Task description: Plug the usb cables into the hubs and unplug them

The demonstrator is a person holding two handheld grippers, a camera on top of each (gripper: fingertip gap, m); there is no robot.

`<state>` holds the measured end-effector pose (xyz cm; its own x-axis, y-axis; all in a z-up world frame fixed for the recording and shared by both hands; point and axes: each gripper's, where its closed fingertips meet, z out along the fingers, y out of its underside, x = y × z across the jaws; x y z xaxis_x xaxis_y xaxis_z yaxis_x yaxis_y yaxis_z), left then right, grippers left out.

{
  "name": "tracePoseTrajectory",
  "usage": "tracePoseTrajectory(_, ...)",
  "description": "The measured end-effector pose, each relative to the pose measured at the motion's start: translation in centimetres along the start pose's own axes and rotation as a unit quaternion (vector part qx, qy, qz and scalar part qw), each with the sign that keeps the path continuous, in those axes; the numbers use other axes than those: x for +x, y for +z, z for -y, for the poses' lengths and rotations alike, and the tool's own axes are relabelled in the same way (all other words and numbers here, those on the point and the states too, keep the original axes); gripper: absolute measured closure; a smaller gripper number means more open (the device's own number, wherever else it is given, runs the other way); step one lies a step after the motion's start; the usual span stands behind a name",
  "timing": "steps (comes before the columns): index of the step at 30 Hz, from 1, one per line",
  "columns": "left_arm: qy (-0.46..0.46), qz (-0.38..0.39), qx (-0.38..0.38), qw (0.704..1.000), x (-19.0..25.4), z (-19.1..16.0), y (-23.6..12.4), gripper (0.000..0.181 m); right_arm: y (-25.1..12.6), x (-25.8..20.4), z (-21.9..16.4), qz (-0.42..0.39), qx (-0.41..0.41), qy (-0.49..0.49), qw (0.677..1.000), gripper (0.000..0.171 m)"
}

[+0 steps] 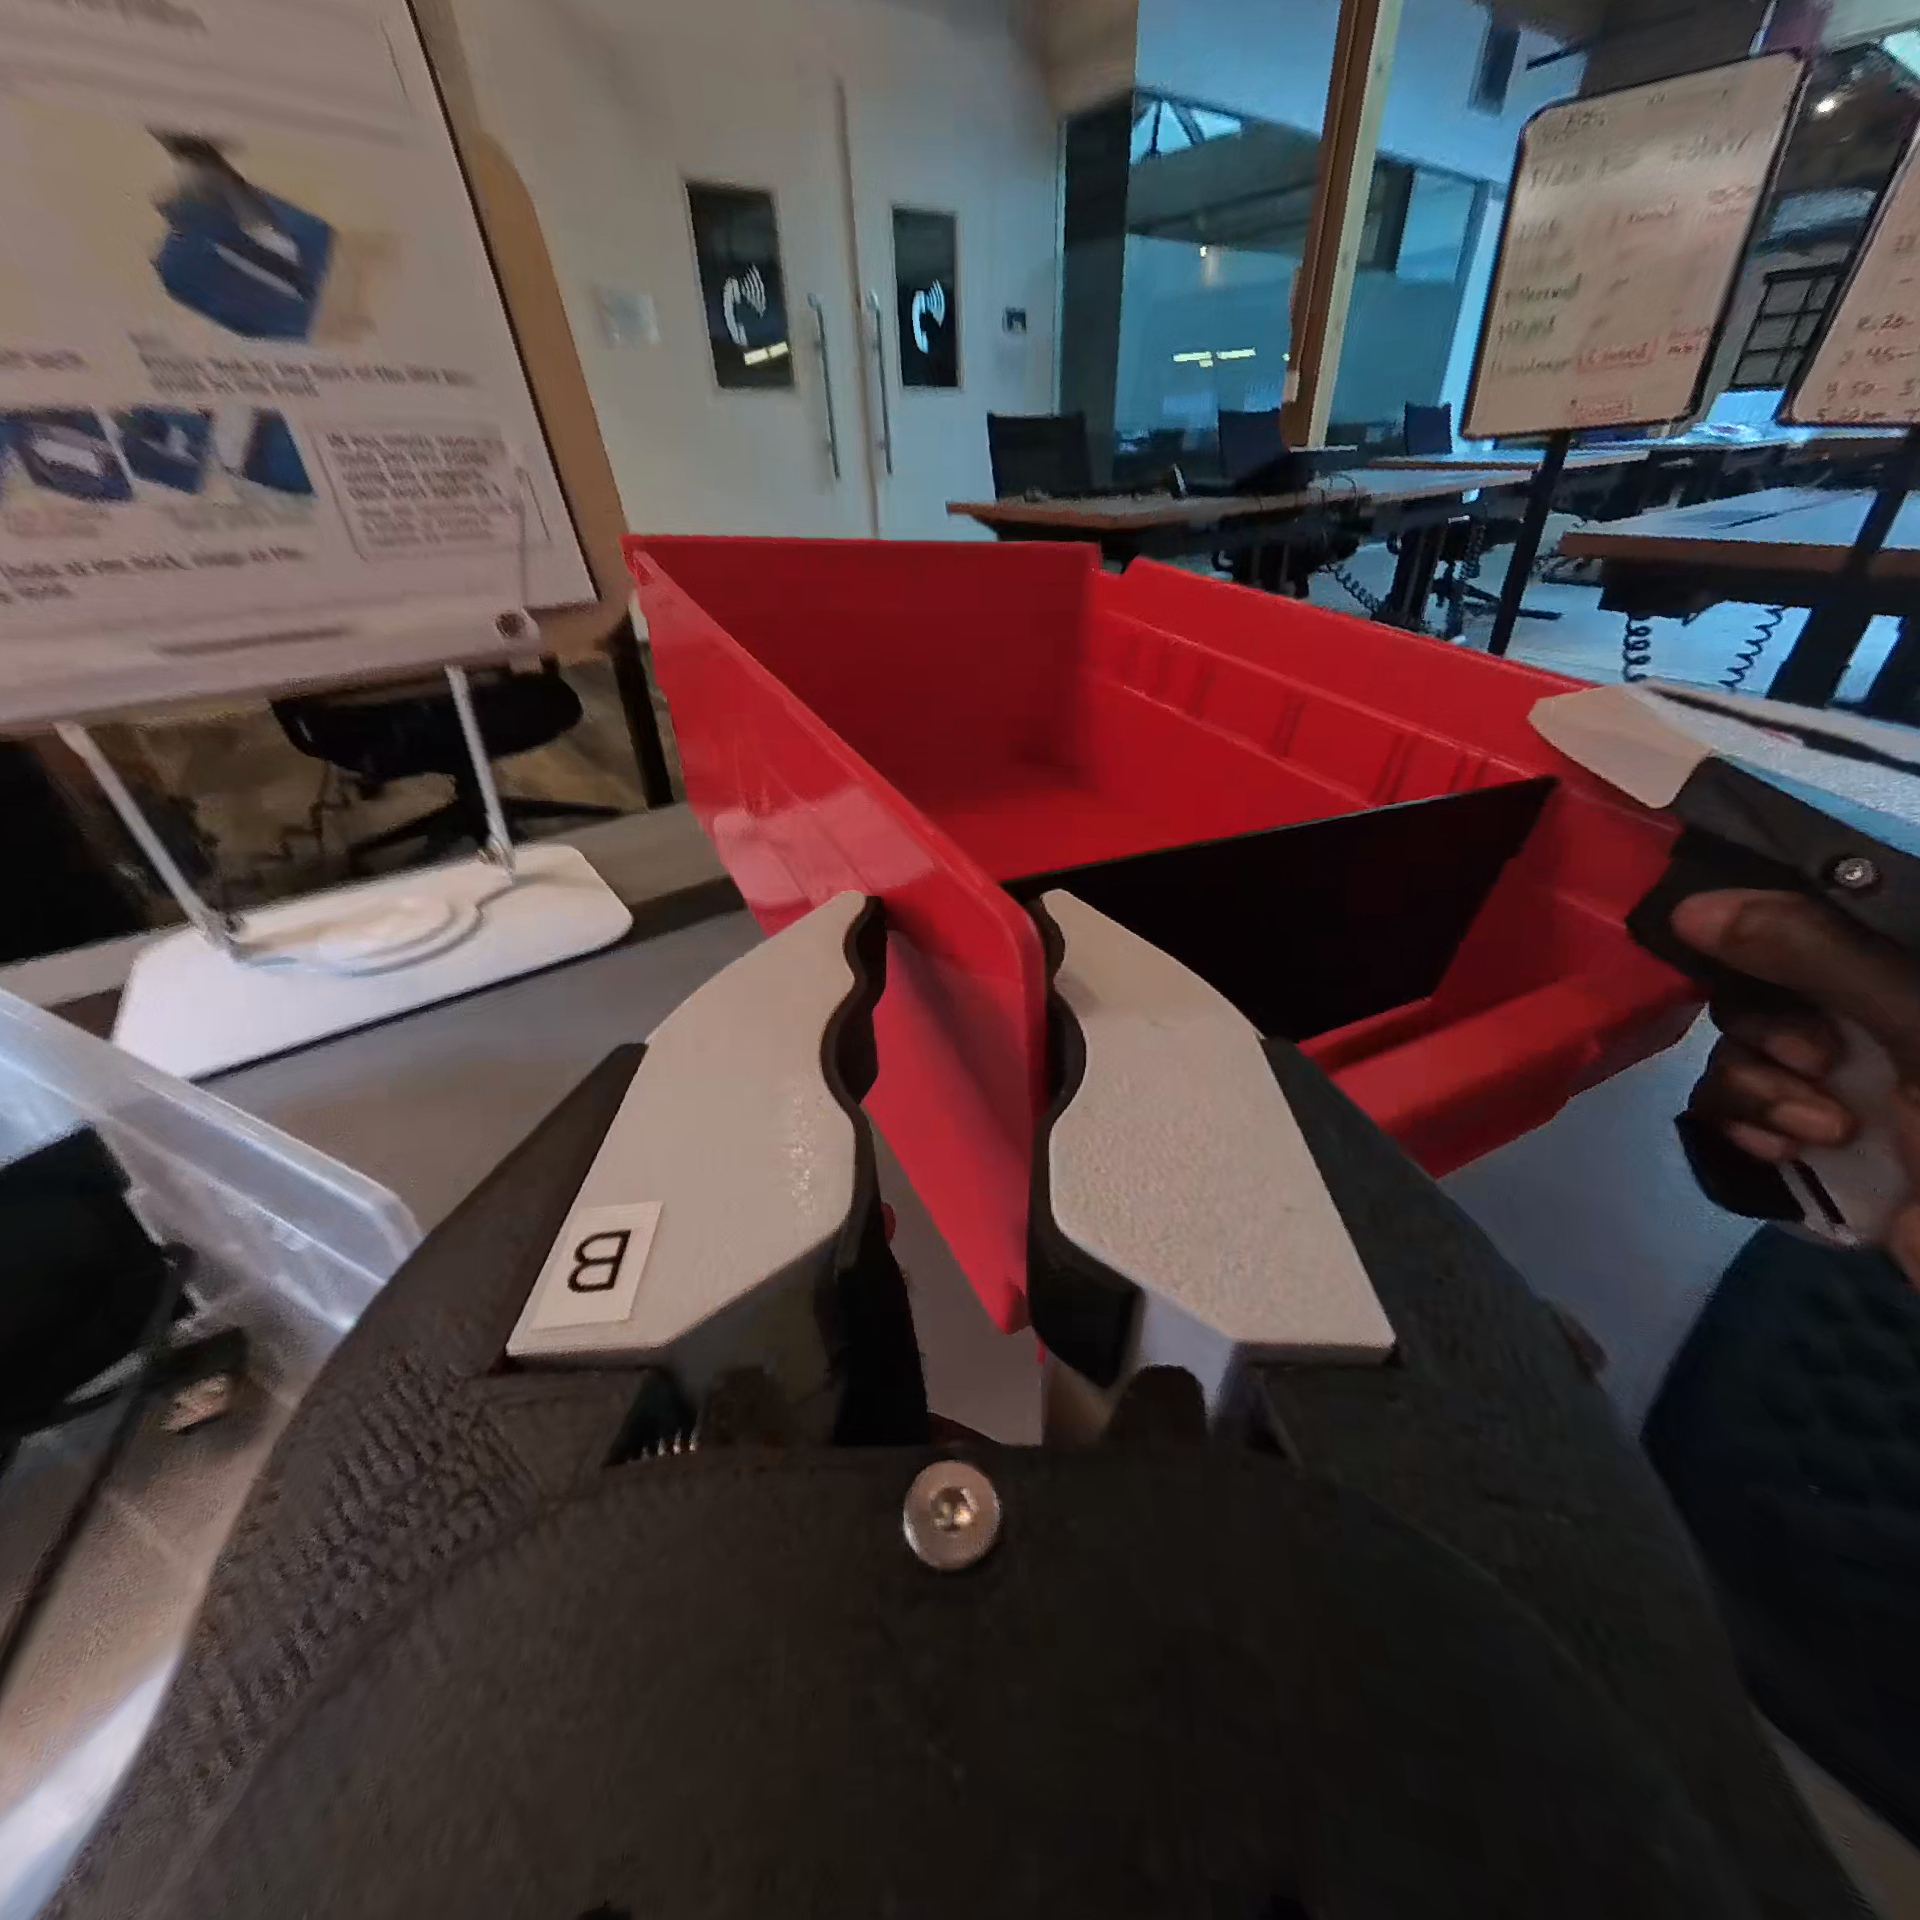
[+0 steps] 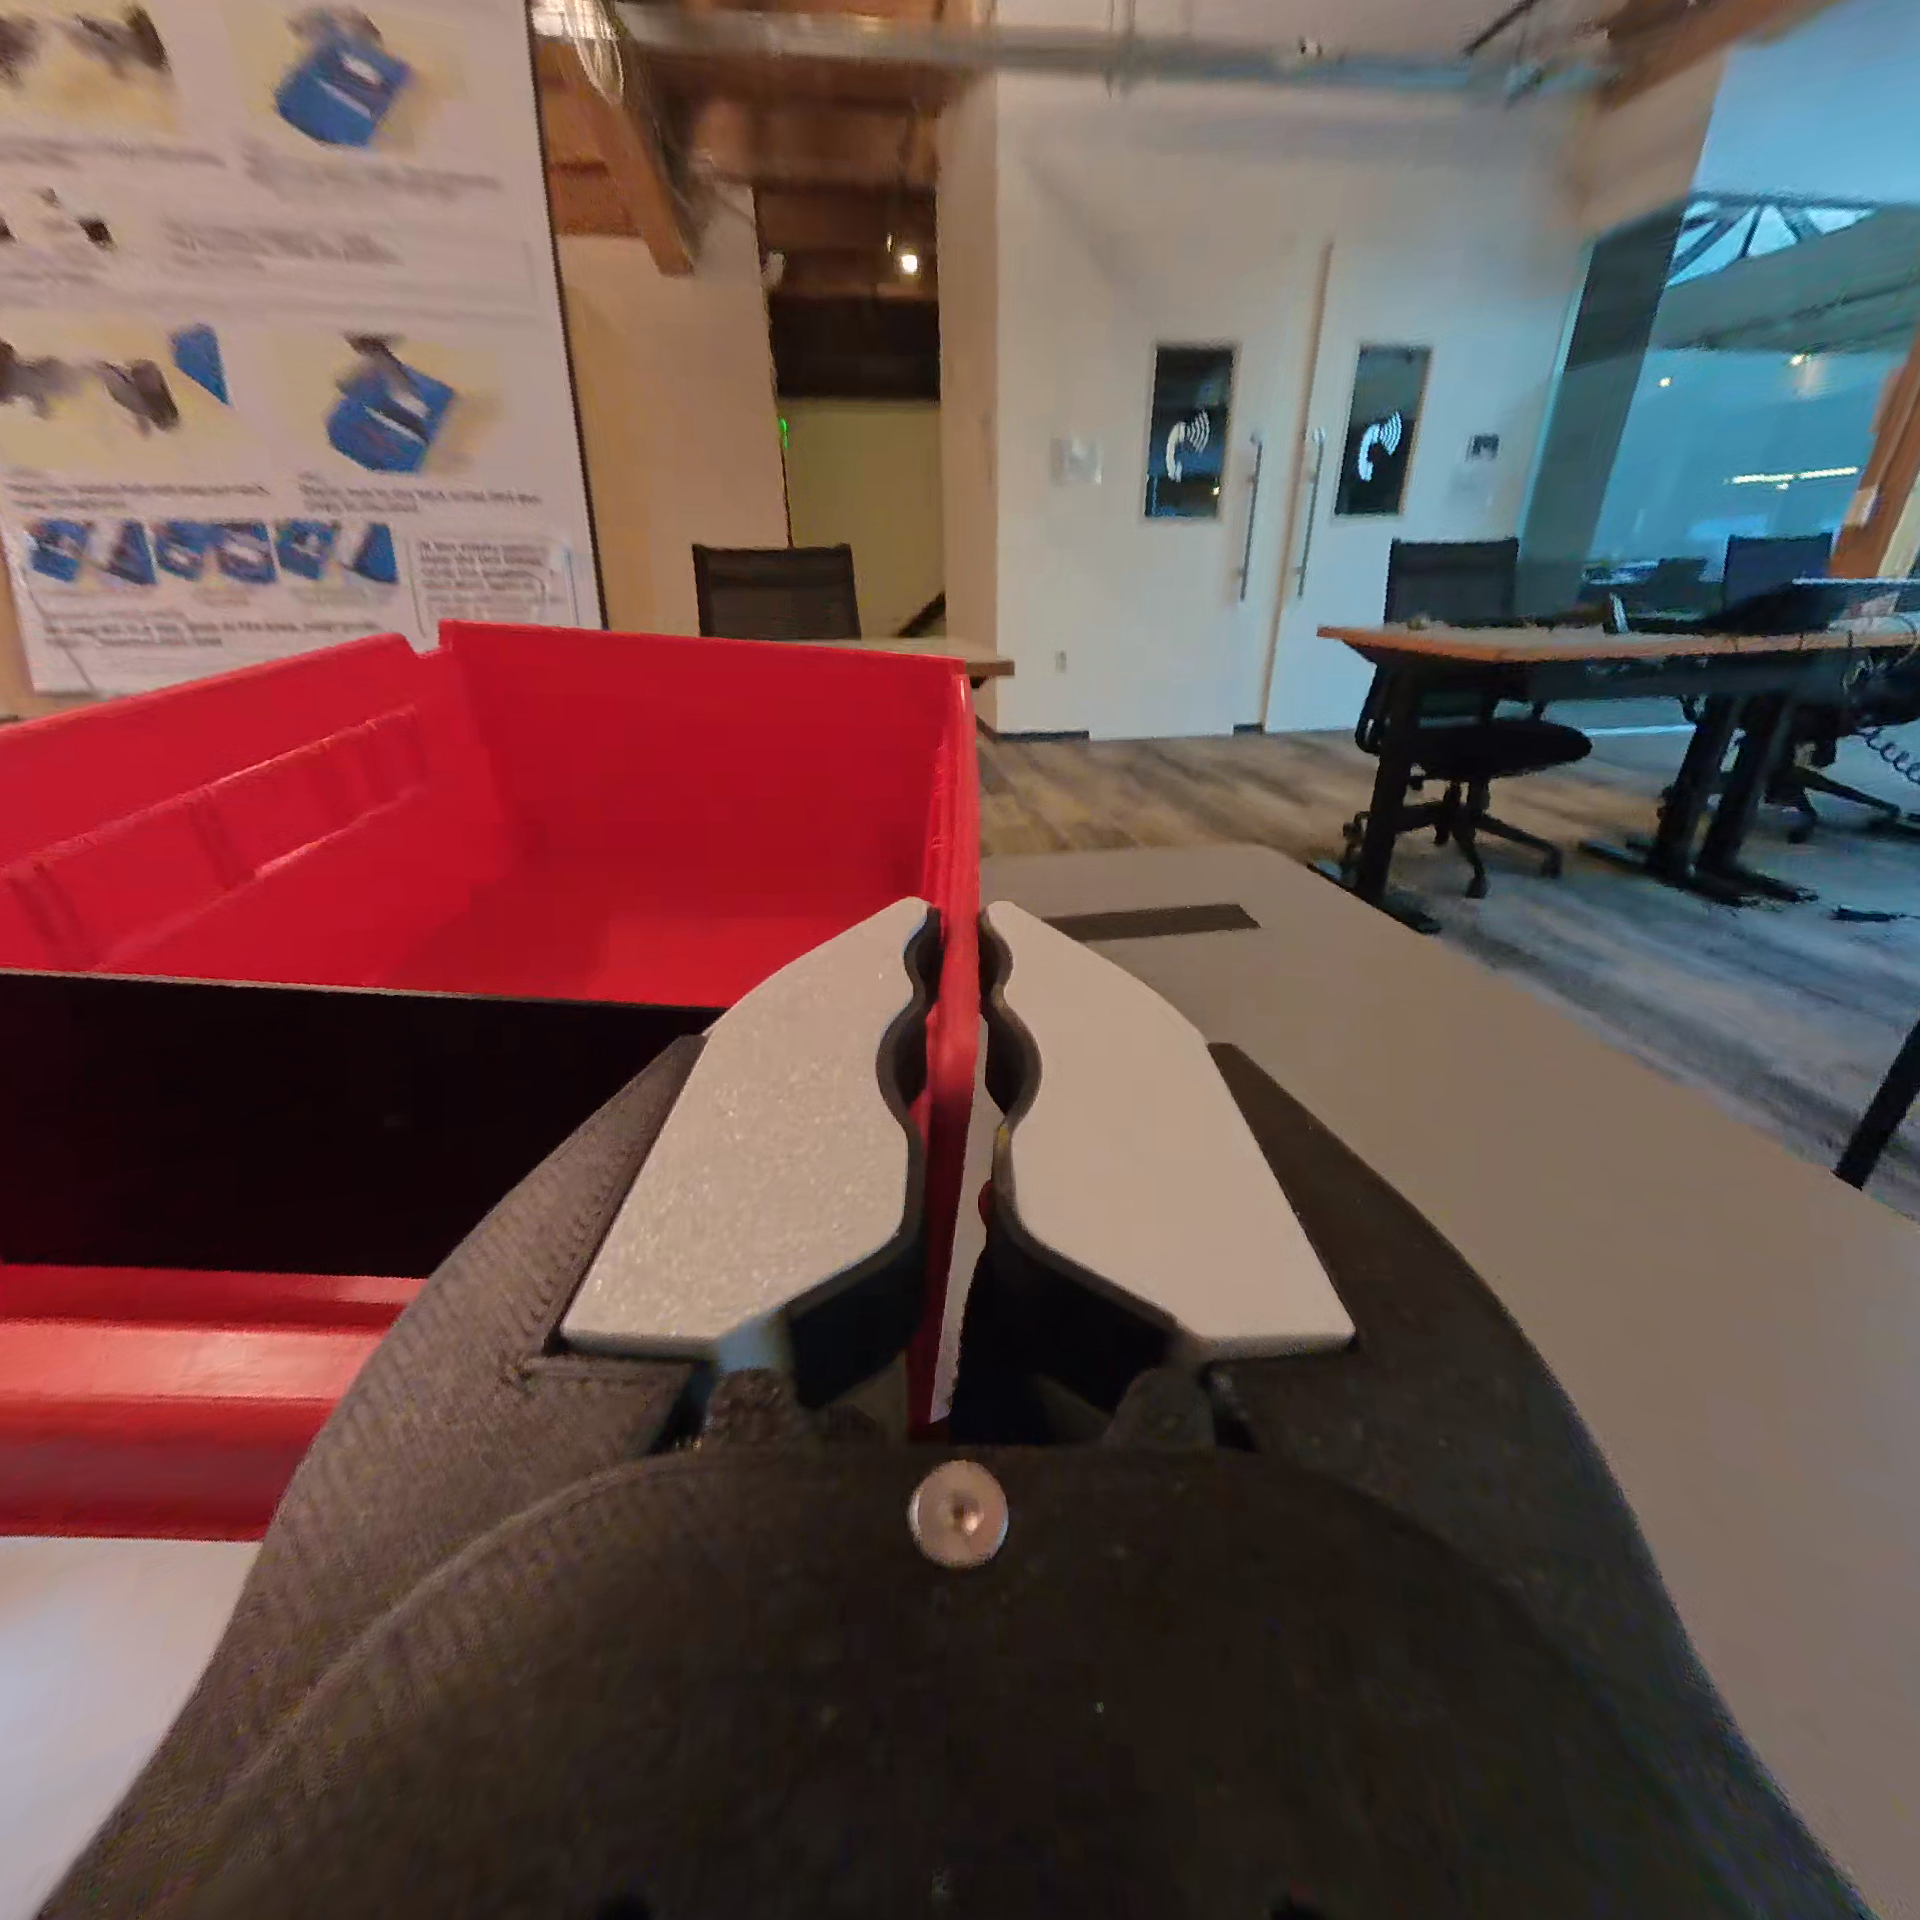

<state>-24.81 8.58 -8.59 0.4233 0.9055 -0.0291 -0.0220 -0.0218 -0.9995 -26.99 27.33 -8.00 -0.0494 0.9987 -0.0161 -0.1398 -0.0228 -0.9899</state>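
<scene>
open office, grey table [image 2: 1558,1195], desks and chairs behind. red bin [image 1: 1039,707] with black divider [image 1: 1299,914] on table. left gripper [image 1: 961,935] clamped on bin's left side wall, right gripper [image 2: 961,935] clamped on right wall — a two-handed carry, likely. keep both grips level, move together so bin won't twist. no usb cables or hubs visible. writing: not quoted — sticker on left finger, blurred instruction board [image 1: 260,312], whiteboards [image 1: 1621,249].
</scene>
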Motion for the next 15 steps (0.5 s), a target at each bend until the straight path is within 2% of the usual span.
tracePoseTrajectory(5, -0.037, -0.006, -0.033, 0.999, 0.1, -3.3, 0.7, 0.153, 0.8, 0.3, -2.5, 0.000, -0.060, -0.037, 0.998, 0.165)
tracePoseTrajectory(10, -0.065, -0.037, -0.066, 0.995, 0.0, -4.7, 0.9, 0.148, 1.3, 0.2, -4.1, -0.016, -0.107, -0.063, 0.992, 0.163)
tracePoseTrajectory(13, -0.084, -0.076, -0.070, 0.991, 0.8, -4.9, 0.8, 0.141, 1.3, 0.7, -3.8, -0.038, -0.089, -0.092, 0.991, 0.160)
tracePoseTrajectory(15, -0.105, -0.096, -0.074, 0.987, 1.2, -4.9, 0.5, 0.139, 1.1, 1.0, -2.5, -0.049, -0.045, -0.099, 0.993, 0.161)
